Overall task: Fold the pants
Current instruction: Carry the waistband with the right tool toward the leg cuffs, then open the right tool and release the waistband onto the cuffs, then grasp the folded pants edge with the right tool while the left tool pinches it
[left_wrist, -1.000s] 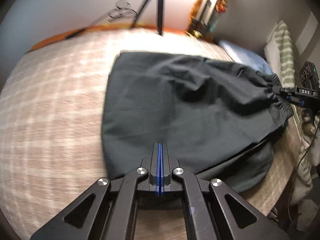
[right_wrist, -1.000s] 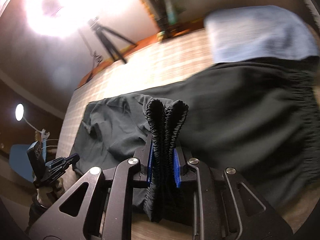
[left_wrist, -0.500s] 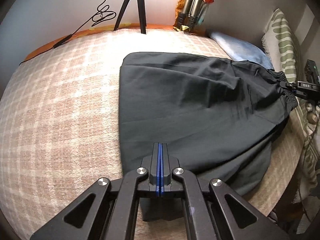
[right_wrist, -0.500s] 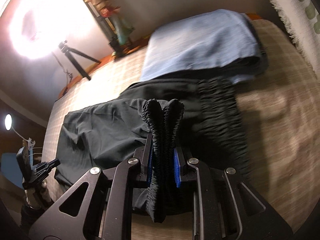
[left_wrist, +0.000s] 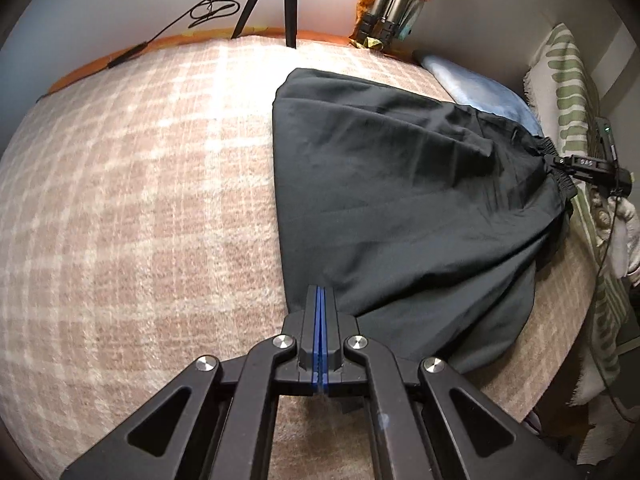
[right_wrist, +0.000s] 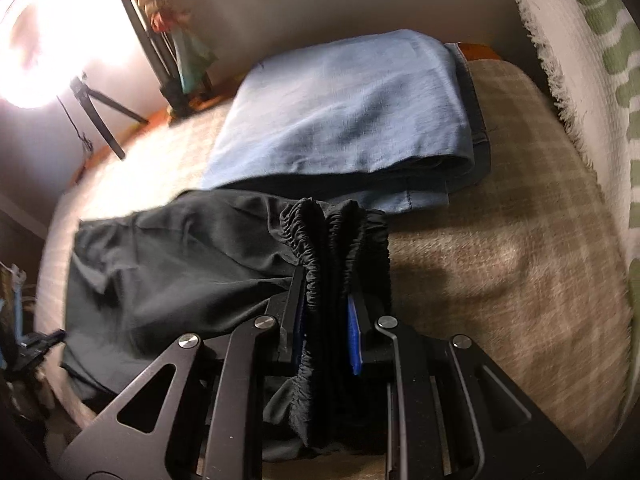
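Observation:
Black pants [left_wrist: 400, 200] lie spread over the plaid bed cover [left_wrist: 140, 200], pulled into long creases between my two grippers. My left gripper [left_wrist: 320, 292] is shut at the near corner of the leg end, pinching the thin hem. My right gripper [right_wrist: 326, 300] has the bunched elastic waistband [right_wrist: 320, 232] standing upright between its jaws; the jaws are opening slightly while the fabric still fills the gap. From the left wrist view, the right gripper [left_wrist: 560, 160] shows at the far right edge of the pants. The left gripper [right_wrist: 40, 340] is dim at the left in the right wrist view.
A folded light blue garment [right_wrist: 340, 120] on darker folded clothes lies just beyond the waistband. A white and green striped throw [right_wrist: 592, 100] hangs on the right. A tripod [left_wrist: 280, 0] and cable stand past the far bed edge, by a bright lamp [right_wrist: 36, 40].
My right gripper carried the waistband to the right, toward the blue pile, stretching the pants flatter. Its jaws stand slightly wider. The left gripper kept its pinch and hardly moved.

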A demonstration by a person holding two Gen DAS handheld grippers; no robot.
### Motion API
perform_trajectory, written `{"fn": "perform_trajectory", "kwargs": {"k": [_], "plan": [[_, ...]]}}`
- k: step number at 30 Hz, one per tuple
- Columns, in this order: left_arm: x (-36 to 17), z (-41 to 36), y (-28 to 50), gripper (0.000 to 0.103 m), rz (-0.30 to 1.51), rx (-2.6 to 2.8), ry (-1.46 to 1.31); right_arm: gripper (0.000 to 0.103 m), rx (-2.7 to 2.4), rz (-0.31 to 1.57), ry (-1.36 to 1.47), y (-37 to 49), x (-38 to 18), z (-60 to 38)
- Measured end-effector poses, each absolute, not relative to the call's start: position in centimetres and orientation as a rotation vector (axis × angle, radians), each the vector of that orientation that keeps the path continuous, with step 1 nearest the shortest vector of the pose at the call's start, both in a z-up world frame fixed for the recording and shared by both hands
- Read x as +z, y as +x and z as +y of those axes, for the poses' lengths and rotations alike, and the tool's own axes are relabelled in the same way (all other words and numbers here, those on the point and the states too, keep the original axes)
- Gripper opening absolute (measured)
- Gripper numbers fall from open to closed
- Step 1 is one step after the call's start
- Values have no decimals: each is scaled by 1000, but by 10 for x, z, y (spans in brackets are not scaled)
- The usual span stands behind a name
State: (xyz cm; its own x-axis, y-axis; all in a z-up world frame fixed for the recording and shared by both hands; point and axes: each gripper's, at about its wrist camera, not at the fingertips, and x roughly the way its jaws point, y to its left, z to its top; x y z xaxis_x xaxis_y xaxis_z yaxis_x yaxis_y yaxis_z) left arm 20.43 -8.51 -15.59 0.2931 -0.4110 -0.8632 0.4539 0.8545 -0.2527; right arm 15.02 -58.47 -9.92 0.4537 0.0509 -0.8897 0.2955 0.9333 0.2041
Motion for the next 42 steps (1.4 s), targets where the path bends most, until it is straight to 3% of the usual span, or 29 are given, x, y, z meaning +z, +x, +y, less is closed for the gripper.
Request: {"fn": "perform_trajectory", "kwargs": {"k": [1, 3, 5, 10, 19, 29, 36, 42], "plan": [[-156, -84, 203, 0, 1139, -577, 40, 24, -165, 1101, 332, 150, -98, -582], [-157, -83, 202, 0, 1142, -578, 34, 43, -197, 1098, 290, 149, -92, -578], [-157, -83, 205, 0, 1141, -583, 31, 53, -233, 1062, 244, 143, -77, -571], [-151, -75, 193, 0, 1105, -602, 101, 54, -135, 967, 184, 131, -38, -526], [-159, -75, 180, 0, 1060, -635, 251, 55, 186, 995, 106, 186, -23, -404], [-159, -70, 191, 0, 1033, -657, 202, 56, 488, 1128, 129, 221, -58, -289], [-159, -67, 193, 0, 1046, -682, 172, 56, 745, 1171, -90, 183, -85, -187], [-154, -57, 202, 0, 1058, -701, 169, 56, 728, 1097, -269, 168, -100, -148]]}}
